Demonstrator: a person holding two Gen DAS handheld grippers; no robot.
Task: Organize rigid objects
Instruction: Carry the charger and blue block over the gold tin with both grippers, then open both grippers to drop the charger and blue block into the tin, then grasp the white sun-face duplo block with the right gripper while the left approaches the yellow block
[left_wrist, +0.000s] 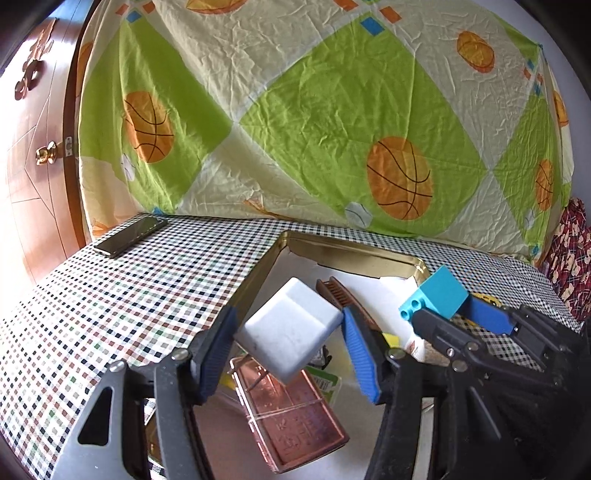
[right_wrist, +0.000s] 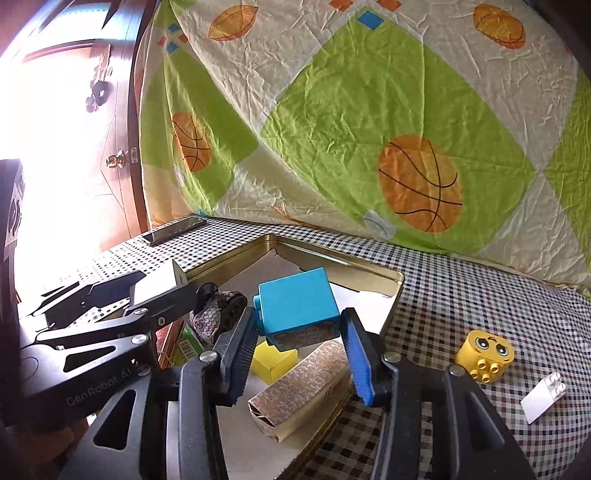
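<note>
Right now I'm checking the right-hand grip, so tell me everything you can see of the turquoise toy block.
The turquoise plastic toy building block is boxy and smooth, with round studs on its left end and a printed strip along its lower face. It is tilted, clamped between the blue-padded fingers of the right hand-held gripper, held above the open gold metal tin.

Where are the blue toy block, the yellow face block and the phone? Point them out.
blue toy block (right_wrist: 297, 302), right wrist view, its top face.
yellow face block (right_wrist: 485, 350), right wrist view, its face side.
phone (left_wrist: 131, 236), left wrist view, middle of its screen.
</note>
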